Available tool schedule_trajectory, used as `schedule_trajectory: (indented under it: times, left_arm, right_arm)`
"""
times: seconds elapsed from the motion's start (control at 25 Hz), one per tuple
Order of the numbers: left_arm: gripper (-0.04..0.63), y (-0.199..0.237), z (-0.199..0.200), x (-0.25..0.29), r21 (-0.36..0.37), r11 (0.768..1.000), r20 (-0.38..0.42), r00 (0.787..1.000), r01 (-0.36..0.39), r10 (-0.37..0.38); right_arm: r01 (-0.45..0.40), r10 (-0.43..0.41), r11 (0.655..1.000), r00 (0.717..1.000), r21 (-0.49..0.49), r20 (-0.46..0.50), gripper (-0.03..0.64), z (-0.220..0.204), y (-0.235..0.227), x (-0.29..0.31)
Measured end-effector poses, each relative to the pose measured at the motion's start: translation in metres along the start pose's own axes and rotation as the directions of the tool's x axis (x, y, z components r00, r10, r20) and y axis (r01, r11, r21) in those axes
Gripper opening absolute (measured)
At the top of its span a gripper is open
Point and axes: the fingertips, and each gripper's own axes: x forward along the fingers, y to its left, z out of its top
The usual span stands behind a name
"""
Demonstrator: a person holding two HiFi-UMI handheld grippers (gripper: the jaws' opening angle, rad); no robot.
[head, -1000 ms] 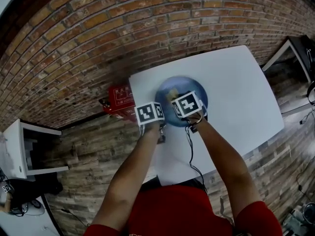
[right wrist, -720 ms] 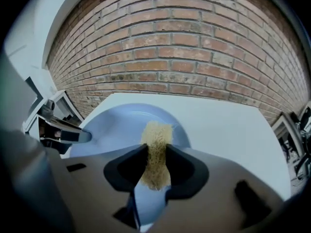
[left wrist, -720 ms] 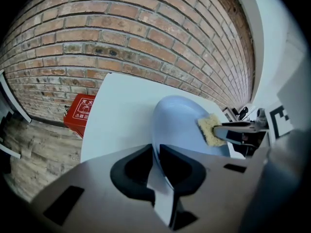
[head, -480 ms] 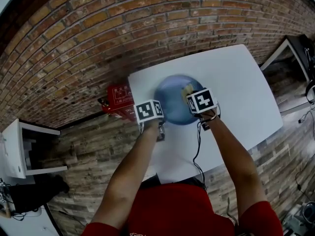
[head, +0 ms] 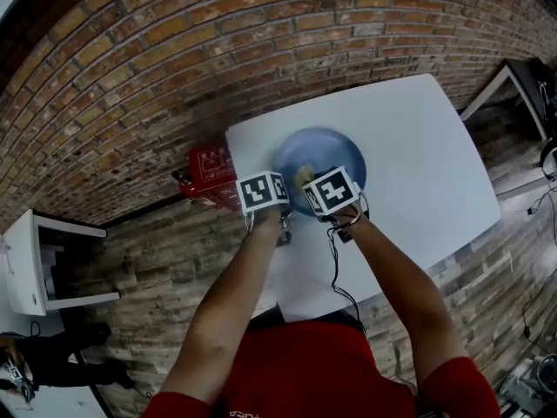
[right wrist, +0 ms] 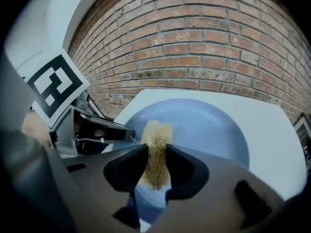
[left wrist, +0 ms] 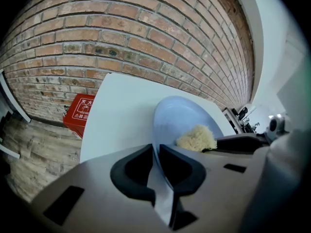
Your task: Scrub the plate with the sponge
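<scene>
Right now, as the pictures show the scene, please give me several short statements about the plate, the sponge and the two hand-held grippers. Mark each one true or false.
1. The left hand-held gripper is shut on the rim of the blue plate. True.
2. The right hand-held gripper grips the sponge between its jaws. True.
3. The sponge lies loose on the table, beside the plate. False: the right hand-held gripper holds it over the plate.
4. The plate is red. False: the plate is blue. The red thing is a red box that stands off the table, near the brick wall.
</scene>
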Motion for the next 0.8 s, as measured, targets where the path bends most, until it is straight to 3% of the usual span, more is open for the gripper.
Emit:
schedule_trajectory:
  times: [0.44, 0.6, 0.8]
  left_arm:
    - [0.054, 0.003, 0.000, 0.000, 0.002, 1.000, -0.005, 1.000, -0.001, 0.001]
    - [0.054, 0.003, 0.001, 0.001, 0.005, 1.000, -0.001, 1.000, 0.000, 0.000]
    - [0.054, 0.002, 0.001, 0.001, 0.008, 1.000, -0.001, 1.000, 0.002, -0.002]
  right_arm:
    - [0.172, -0.169, 0.982, 0.985, 0.081, -0.048, 0.120, -0.030, -0.096, -0.032]
    - [0.166, -0.164, 0.983, 0.986, 0.075, -0.032, 0.120, -0.026, -0.088, -0.036]
    - [0.091, -0.091, 0.995, 0.996, 0.045, 0.006, 0.120, -0.016, -0.042, -0.030]
